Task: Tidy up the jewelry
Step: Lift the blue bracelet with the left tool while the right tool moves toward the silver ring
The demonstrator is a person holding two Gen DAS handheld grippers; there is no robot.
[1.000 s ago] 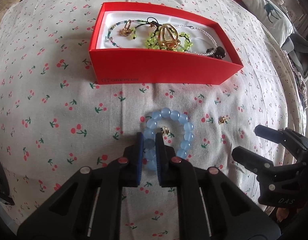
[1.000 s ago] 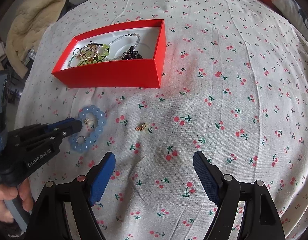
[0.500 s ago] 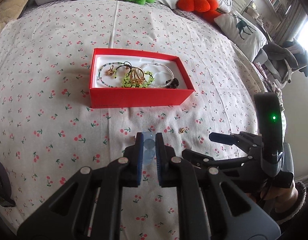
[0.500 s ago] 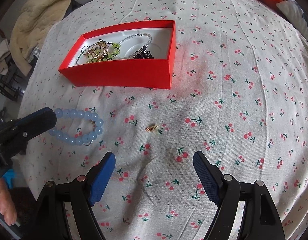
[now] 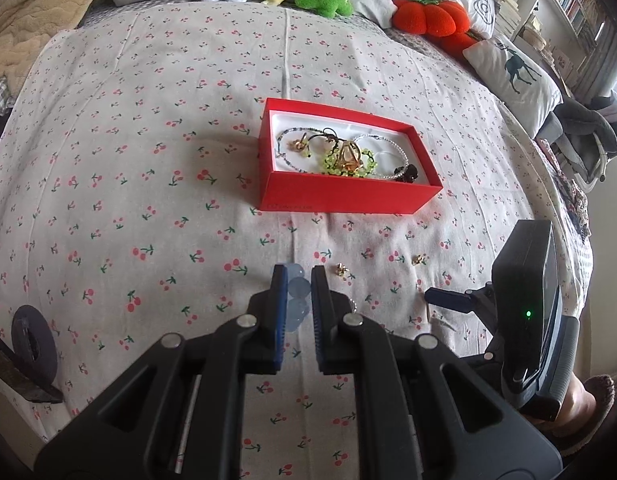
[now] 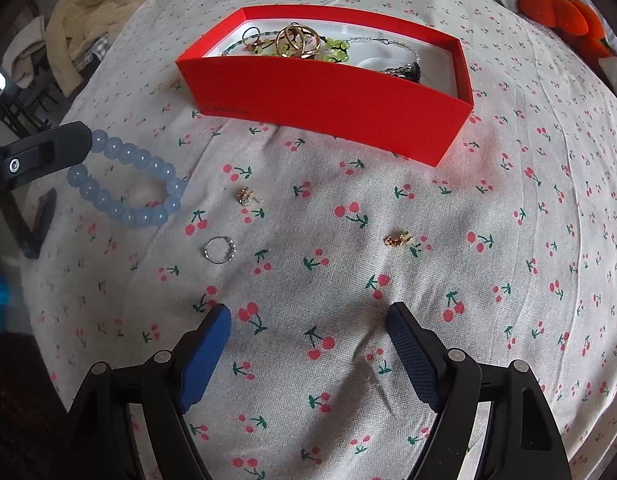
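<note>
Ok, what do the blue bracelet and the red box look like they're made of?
Bracelet: round, translucent pale-blue beads with a soft gloss, probably glass or resin; which one can't be told. Box: stiff matte red cardboard by its sharp folded edges, with a white liner inside.

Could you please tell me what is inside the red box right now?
The red box holds beaded strands, gold rings, green beads and a dark piece; its near wall hides some.

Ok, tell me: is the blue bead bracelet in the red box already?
No, the blue bead bracelet hangs from the left claw, outside the red box.
</note>
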